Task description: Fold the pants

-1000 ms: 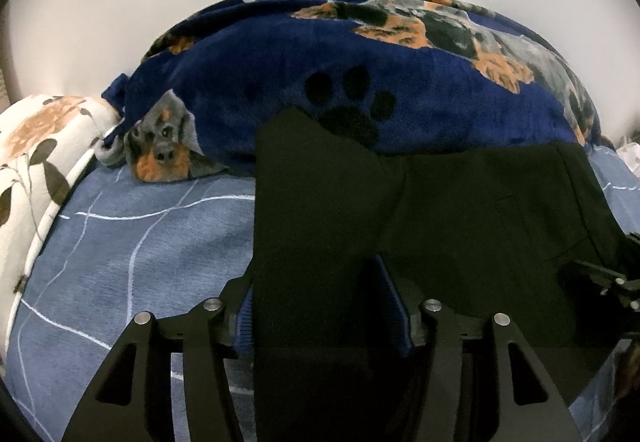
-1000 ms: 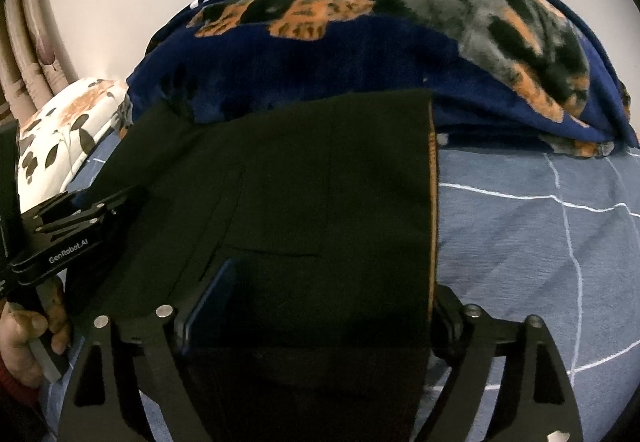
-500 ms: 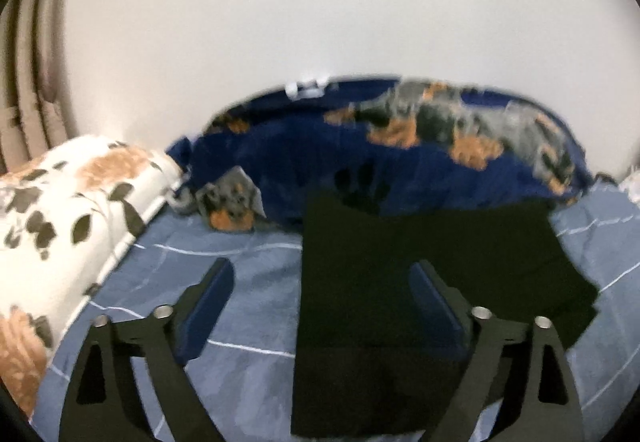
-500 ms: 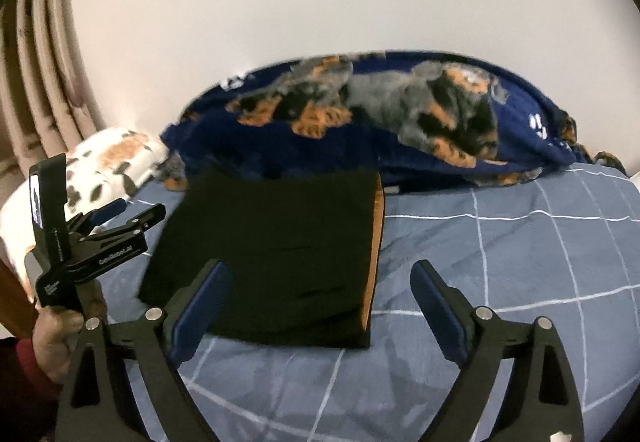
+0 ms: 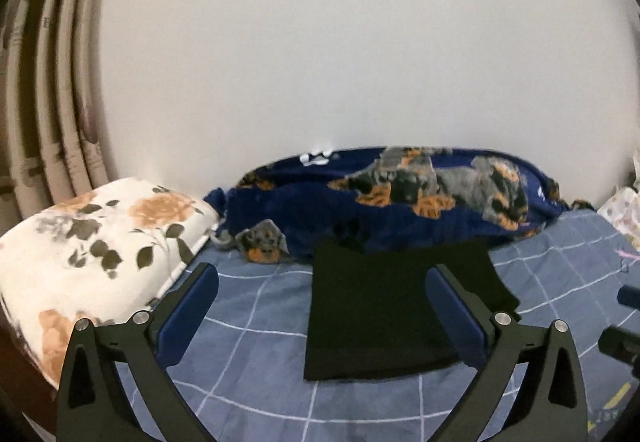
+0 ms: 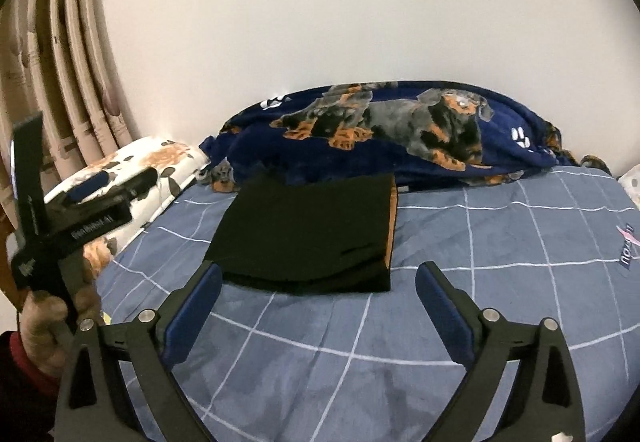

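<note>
Here, blue checked bedsheet (image 6: 460, 282), folded black pants (image 6: 308, 234), seemingly plain white wall (image 5: 360, 62)

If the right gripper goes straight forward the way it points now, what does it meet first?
Probably the folded black pants. The right gripper is open and empty, angled down toward the blue checked bedsheet, and the pants' near edge lies just ahead between its fingers. Depth is unclear; it may touch the sheet first.
</note>
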A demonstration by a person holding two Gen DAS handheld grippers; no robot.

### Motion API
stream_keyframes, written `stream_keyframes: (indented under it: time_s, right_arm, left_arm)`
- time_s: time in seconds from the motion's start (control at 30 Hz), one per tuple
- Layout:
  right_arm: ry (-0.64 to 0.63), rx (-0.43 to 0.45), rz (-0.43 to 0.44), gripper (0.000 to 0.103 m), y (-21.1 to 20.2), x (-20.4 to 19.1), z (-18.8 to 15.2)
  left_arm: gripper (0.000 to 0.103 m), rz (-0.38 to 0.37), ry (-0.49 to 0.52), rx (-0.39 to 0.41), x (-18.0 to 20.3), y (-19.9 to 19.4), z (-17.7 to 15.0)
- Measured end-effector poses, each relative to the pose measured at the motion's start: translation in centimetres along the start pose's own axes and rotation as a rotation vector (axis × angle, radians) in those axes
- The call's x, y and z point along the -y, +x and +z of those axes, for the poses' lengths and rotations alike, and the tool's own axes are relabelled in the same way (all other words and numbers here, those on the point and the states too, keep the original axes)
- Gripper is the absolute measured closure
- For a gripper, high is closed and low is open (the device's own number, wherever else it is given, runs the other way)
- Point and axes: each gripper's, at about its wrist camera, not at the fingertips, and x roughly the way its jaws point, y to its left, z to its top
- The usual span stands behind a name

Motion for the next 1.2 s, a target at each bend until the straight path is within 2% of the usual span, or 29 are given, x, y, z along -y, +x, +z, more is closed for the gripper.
stream_keyframes:
  time_s: [0.2, 0.5, 0.6, 0.77, 1.2]
  right_arm:
    - [-0.006, 0.013, -0.007, 0.006, -3.1, -0.4, -1.0]
    - [-0.017, 0.038, -0.006, 0.006, -4.8, -1.3, -1.1]
    - [-0.018, 0.038, -0.004, 0.005, -5.0, -1.5, -1.2]
    - [-0.026, 0.040, -0.004, 0.005, -5.4, -1.7, -1.5]
    - [-0.058, 0.081, -0.003, 0.003, -6.8, -3.0, -1.4]
  left_arm:
    - [0.000, 0.009, -0.024, -0.001, -0.4, -2.9, 0.5]
    - [0.000, 0.005, -0.006, 0.016, -0.4, -5.3, 0.6]
    - [0.000, -0.025, 0.008, 0.038, -0.2, -6.2, 0.7]
    - [0.000, -0.139, -0.015, 0.067, -0.2, -7.7, 1.0]
    - [0.000, -0.129, 0.004, 0.081, 1.0, -9.2, 1.1]
